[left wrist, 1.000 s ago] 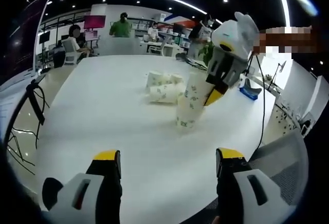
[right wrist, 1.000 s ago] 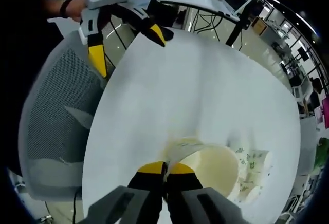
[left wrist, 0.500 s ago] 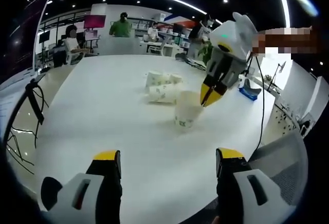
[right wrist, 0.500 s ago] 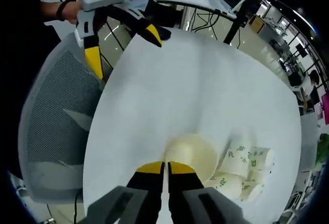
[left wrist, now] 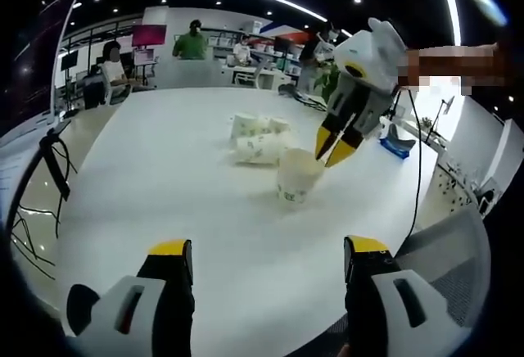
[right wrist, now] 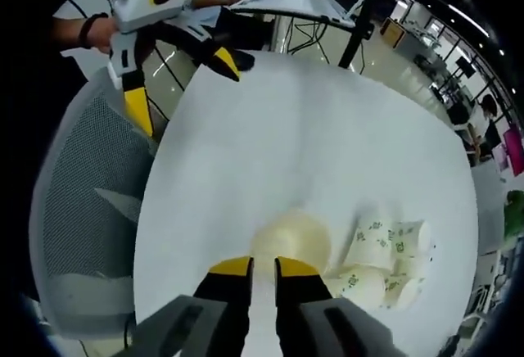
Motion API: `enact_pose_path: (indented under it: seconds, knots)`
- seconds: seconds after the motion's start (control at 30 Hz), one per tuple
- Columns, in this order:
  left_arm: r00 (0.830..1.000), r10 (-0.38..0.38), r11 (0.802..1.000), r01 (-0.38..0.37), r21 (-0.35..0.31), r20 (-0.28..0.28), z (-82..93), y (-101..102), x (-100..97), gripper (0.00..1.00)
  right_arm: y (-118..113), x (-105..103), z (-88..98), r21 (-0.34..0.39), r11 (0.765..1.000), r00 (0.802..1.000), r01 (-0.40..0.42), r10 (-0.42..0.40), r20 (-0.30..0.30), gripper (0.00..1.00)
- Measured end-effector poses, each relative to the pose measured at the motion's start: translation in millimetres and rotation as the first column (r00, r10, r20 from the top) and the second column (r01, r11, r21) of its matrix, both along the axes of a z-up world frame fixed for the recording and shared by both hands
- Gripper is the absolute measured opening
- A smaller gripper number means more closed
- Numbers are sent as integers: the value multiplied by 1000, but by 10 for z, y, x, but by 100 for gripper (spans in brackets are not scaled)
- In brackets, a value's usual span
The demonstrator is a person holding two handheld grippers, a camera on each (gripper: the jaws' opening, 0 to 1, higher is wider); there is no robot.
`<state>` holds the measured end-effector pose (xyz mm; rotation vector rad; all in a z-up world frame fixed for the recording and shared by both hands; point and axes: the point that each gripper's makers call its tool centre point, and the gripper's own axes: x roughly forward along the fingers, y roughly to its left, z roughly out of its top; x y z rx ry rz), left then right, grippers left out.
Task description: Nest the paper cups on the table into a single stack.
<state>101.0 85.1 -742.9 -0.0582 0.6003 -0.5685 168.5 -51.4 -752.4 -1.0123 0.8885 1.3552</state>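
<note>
- The table is white and spans most of both views; in the right gripper view its rounded edge runs beside a grey mesh chair.
- The chair also shows at the lower right of the left gripper view.
- Your left gripper hangs over the near part of the table with its jaws wide apart and nothing between them. In the right gripper view it sits at the upper left, held by a hand, jaws spread and empty.
- Your right gripper points down at the stack; its jaws stand slightly apart and grip nothing. In the left gripper view its yellow tips hover just above the stack's rim.
- The stack stands upright near the table's middle, mouth up. From above, its open mouth lies just ahead of the right jaws.
- The loose cups lie on their sides in a cluster just behind the stack; in the right gripper view they sit to its right.
</note>
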Motion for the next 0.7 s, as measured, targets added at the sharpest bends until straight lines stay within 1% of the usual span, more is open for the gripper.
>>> enact_pose_path:
  seconds: [0.07, 0.17, 0.27, 0.3, 0.37, 0.4, 0.43, 0.47, 0.5, 0.53, 0.57, 0.6, 0.7]
  knots:
    - [1000, -3, 1000, 3, 1, 0, -1, -7, -4, 74, -16, 19, 18, 33, 998, 999, 46, -46, -7, 11]
    - [1000, -10, 1000, 10, 4, -2, -6, -30, -9, 74, -35, 40, 45, 77, 991, 994, 106, -105, -14, 11]
    - [1000, -17, 1000, 17, 4, 1, 3, -57, -3, 74, -35, 75, 103, 137, 976, 985, 171, -171, -11, 14]
    - [1000, -18, 1000, 18, 4, 2, 6, -64, -1, 74, -33, 78, 113, 146, 973, 984, 180, -181, -11, 15]
    - [1000, -23, 1000, 23, 6, 4, -6, -69, 17, 74, -51, 143, 166, 203, 949, 970, 241, -244, -9, 17]
    - [1000, -24, 1000, 24, 7, 4, -10, -66, 20, 74, -55, 147, 174, 210, 945, 968, 249, -252, -11, 18]
    - [1000, -25, 1000, 25, 7, 5, -13, -62, 24, 74, -74, 178, 202, 243, 927, 956, 287, -291, -18, 20]
    - [1000, -25, 1000, 25, 8, 5, -21, -57, 27, 74, -78, 185, 210, 250, 922, 953, 296, -301, -20, 22]
    - [1000, -26, 1000, 26, 9, 5, -24, -53, 28, 74, -114, 201, 238, 280, 898, 938, 339, -344, -35, 24]
    - [1000, -28, 1000, 28, 11, 4, -26, -45, 31, 74, -131, 207, 248, 290, 889, 933, 354, -358, -41, 26]
    - [1000, -29, 1000, 29, 12, 4, -32, -40, 32, 74, -159, 213, 268, 310, 872, 922, 379, -385, -44, 30]
    - [1000, -30, 999, 30, 13, 4, -44, -29, 39, 74, -183, 216, 277, 321, 862, 916, 392, -400, -44, 32]
    - [1000, -29, 999, 29, 15, 4, -38, -24, 40, 74, -240, 184, 338, 369, 819, 888, 440, -457, -46, 35]
